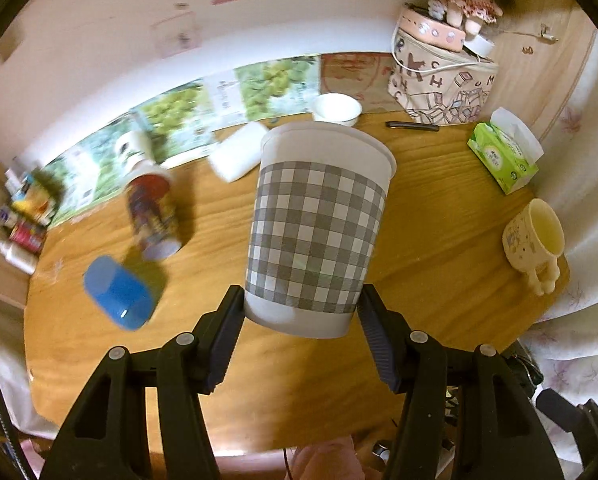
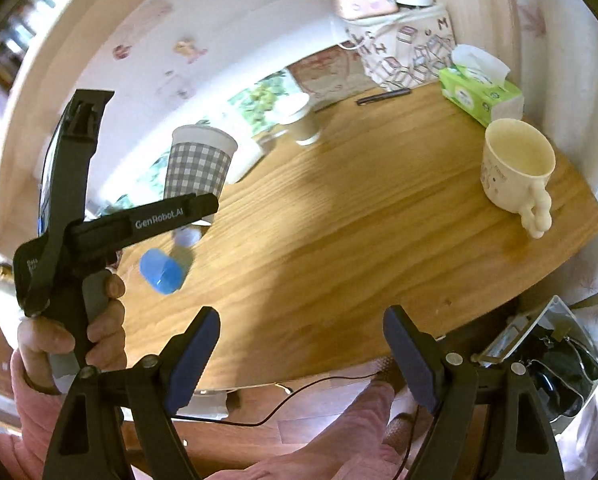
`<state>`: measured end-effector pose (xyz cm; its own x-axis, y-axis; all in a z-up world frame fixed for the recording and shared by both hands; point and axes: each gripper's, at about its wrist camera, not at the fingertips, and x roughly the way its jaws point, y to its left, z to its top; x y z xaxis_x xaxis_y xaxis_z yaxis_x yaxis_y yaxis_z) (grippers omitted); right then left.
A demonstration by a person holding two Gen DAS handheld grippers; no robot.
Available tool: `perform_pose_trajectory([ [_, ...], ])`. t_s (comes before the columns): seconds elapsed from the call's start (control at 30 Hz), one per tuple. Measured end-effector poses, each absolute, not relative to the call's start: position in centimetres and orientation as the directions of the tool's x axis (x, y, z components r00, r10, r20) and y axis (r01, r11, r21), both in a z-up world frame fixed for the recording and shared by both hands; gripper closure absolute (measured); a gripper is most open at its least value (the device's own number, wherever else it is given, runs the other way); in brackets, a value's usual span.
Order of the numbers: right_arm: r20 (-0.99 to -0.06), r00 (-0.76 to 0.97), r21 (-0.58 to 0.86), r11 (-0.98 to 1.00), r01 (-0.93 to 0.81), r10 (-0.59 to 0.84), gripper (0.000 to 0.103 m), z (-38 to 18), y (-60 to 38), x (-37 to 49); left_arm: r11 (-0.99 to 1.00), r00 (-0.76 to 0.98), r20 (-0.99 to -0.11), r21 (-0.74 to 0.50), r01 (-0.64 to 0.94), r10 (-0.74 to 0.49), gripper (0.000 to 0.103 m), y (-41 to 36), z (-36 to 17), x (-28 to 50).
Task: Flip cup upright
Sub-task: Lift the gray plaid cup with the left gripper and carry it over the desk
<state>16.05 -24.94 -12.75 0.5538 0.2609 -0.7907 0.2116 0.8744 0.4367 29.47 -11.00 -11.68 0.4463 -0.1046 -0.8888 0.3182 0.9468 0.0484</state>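
A grey-and-white checked paper cup (image 1: 319, 232) is held in my left gripper (image 1: 301, 306), which is shut on its base. The cup is lifted above the wooden table (image 1: 439, 216), mouth up and leaning slightly. In the right wrist view the same cup (image 2: 199, 164) shows at the left, gripped by the left gripper (image 2: 197, 208). My right gripper (image 2: 301, 348) is open and empty, held over the table's near edge, well away from the cup.
On the table are a blue case (image 1: 117, 292), a lying printed can (image 1: 153, 216), a white box (image 1: 239, 152), a white bowl (image 1: 337, 109), a pen (image 1: 413, 125), a green tissue box (image 1: 503, 156), a cream mug (image 1: 535, 240) and a patterned bag (image 1: 439, 84).
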Motion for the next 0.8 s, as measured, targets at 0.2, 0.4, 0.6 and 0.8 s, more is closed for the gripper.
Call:
perform_pose_trajectory([
  [0.2, -0.769, 0.568, 0.454, 0.877, 0.161, 0.294, 0.019, -12.1, -23.0, 12.6, 0.962, 0.491, -0.867, 0.056, 0.266, -0.085, 0.041, -6.9, -10.4, 25.0],
  [0.4, -0.753, 0.571, 0.480, 0.866, 0.137, 0.327, 0.019, -12.0, -21.5, 10.0, 0.971, 0.530, -0.846, 0.071, 0.227, -0.062, 0.041, -3.2, -9.6, 20.8],
  [0.6, -0.739, 0.576, 0.500, 0.858, 0.119, 0.350, 0.019, -11.7, -20.4, 8.5, 0.978, 0.541, -0.839, 0.056, 0.199, -0.062, 0.041, -0.9, -9.7, 18.1],
  [0.8, -0.742, 0.573, 0.492, 0.863, 0.111, 0.350, 0.019, -11.5, -19.7, 7.9, 0.986, 0.520, -0.851, 0.020, 0.167, -0.071, 0.041, 0.7, -11.0, 16.5],
])
